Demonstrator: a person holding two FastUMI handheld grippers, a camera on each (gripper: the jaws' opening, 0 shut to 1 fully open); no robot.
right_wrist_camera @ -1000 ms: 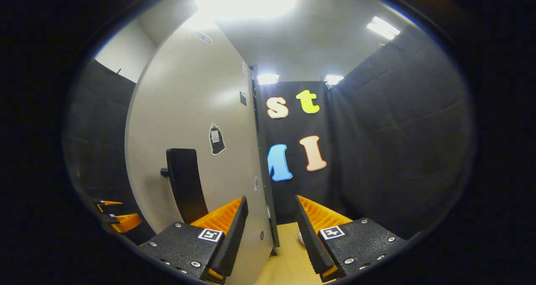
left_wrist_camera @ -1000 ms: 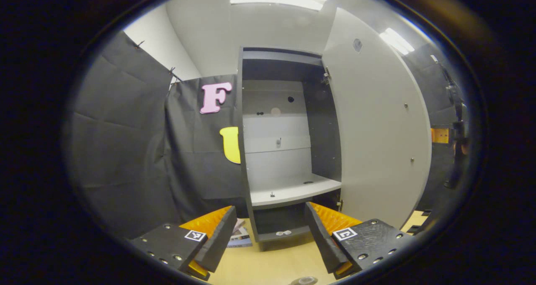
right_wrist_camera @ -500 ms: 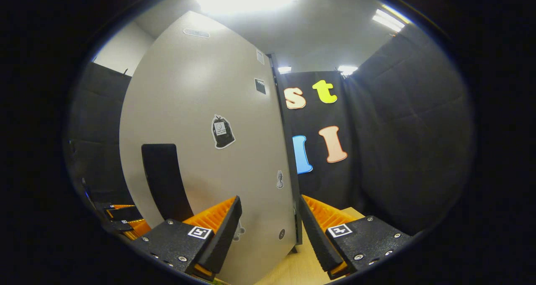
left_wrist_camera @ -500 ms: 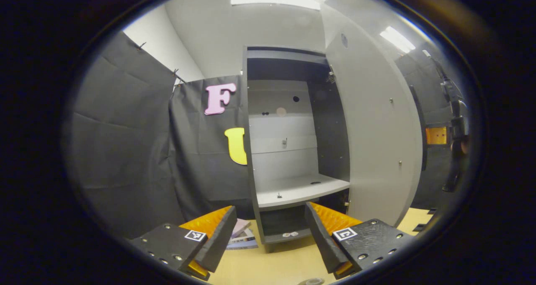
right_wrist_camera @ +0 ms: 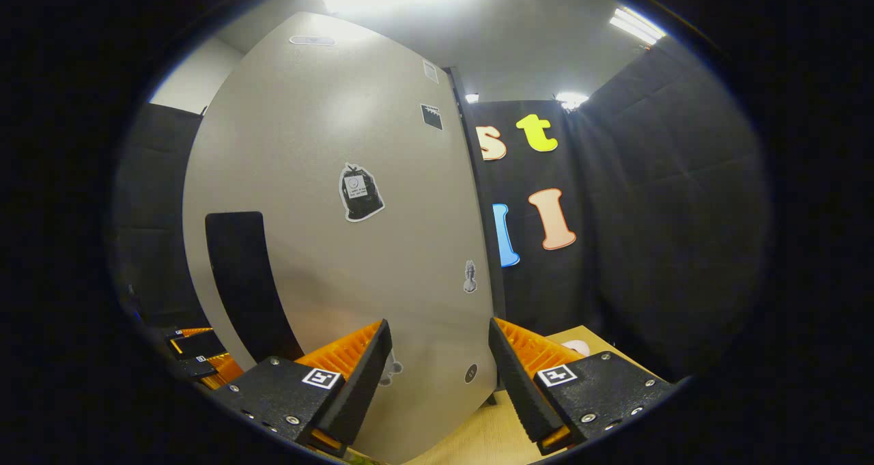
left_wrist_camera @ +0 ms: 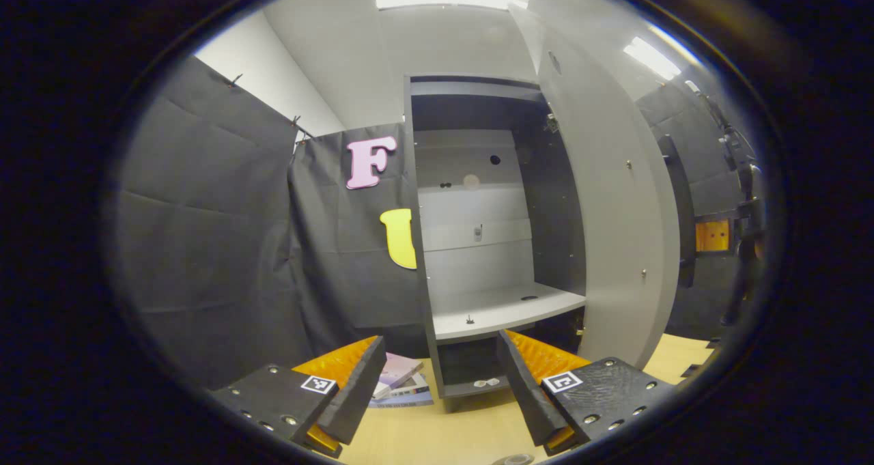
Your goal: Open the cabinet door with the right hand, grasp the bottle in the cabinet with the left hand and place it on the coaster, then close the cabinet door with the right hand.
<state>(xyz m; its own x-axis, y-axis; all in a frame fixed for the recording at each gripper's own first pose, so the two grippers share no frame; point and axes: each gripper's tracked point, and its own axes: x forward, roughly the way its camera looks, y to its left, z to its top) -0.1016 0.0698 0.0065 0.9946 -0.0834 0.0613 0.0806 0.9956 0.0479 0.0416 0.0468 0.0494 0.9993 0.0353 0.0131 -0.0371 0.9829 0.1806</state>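
With the cabinet door (right_wrist_camera: 328, 199) half open and the shelf (left_wrist_camera: 502, 308) bare, the closing step looks underway: both the right tongs (right_wrist_camera: 437, 376) and left tongs (left_wrist_camera: 440, 383) gape empty, the bottle unseen, the door at 11 o'clock needing a push.

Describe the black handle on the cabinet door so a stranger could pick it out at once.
Start at the tall grey cabinet door that stands swung open in the right gripper view. Its outer face carries a few small stickers, among them a black bag-shaped sticker near the middle. The handle is the long, plain black vertical bar toward the door's left edge, lower than that sticker and far bigger than any of them.
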